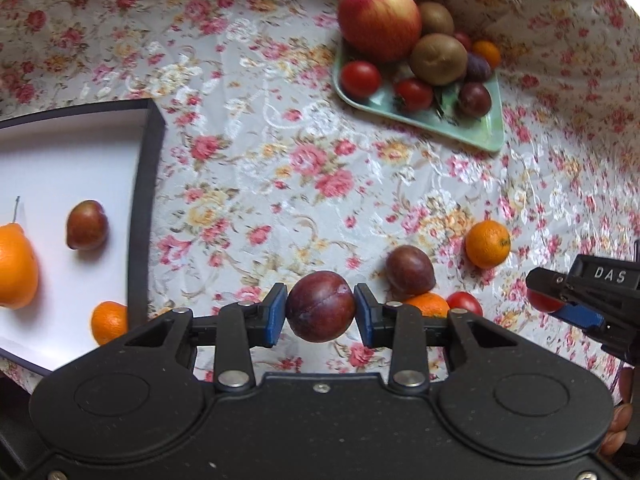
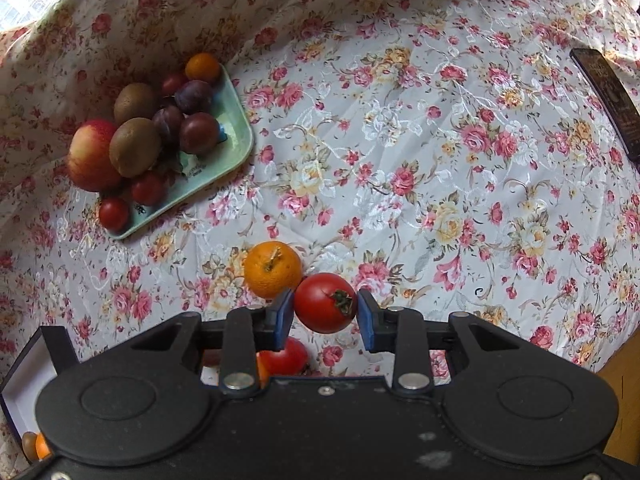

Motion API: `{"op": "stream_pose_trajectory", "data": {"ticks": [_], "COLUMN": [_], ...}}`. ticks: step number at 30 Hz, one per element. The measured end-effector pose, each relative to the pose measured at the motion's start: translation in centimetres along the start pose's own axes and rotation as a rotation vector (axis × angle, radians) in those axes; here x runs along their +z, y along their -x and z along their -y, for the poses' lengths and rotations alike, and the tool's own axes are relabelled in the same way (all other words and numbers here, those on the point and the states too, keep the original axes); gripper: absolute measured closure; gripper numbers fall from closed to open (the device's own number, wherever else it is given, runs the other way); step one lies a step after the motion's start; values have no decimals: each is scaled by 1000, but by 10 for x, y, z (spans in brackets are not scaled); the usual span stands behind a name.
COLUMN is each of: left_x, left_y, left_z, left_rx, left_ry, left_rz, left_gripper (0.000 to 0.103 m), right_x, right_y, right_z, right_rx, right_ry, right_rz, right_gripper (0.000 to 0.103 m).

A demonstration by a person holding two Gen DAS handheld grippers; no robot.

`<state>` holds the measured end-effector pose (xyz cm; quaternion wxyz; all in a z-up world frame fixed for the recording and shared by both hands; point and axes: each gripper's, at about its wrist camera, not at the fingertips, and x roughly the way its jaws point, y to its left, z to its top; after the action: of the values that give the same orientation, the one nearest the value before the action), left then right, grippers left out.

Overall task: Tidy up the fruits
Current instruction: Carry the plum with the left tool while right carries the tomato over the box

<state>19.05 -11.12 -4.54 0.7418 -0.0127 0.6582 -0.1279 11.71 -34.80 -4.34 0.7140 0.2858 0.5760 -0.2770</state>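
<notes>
A tabletop [image 2: 440, 140] covered in a floral cloth carries, largest first, a white box with dark walls [image 1: 150, 184] at the left holding an orange [image 1: 16, 268], a plum and a small mandarin, and a pale green tray [image 1: 476, 132] farther back piled with an apple [image 1: 380, 22], kiwis, plums and tomatoes. The left gripper [image 1: 320, 312] has its blue-padded fingers closed on a dark plum [image 1: 320, 306], held near the box's right wall above the cloth. The right gripper [image 2: 326, 314] has its fingers clamped on a red tomato [image 2: 324, 302], just beside a loose mandarin [image 2: 272, 268] on the cloth.
</notes>
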Motion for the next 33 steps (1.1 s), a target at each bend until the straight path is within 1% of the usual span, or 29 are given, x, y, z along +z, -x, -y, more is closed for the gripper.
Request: {"op": "stream_pose_trajectory", "data": {"ticks": [4,8,13,16,19,22,27,33], "left_x": [4,8,12,14,14,13,14,14], "left_y": [10,23,38,47,55,60,64,73], "left_z": [-19,-40,-65,-81,-93,-105,-127,-151], "left_rx": [4,4,31,81,123,126,107,115], "left_ry": [44,86,135,163,168,173,221,267], "left_rz": [34,72,123,165,199,208,206,227], "left_gripper": [59,59,59,59,59,59,59,59], "right_x": [-10,-23,-41,-55,-69,-81,-98,-111], "right_y": [2,1,3,8,10,10,10,6], "right_z": [-23,-47,-78,-99,-119,-135,-164,-184], "right_rx": [4,26,56,89,108,125,143,155], "right_ry": [57,108,160,195,234,263,299,338], "right_rz": [22,15,19,22,23,16,6,1], "right_gripper": [69,69,69,69,69,69,69,69]}}
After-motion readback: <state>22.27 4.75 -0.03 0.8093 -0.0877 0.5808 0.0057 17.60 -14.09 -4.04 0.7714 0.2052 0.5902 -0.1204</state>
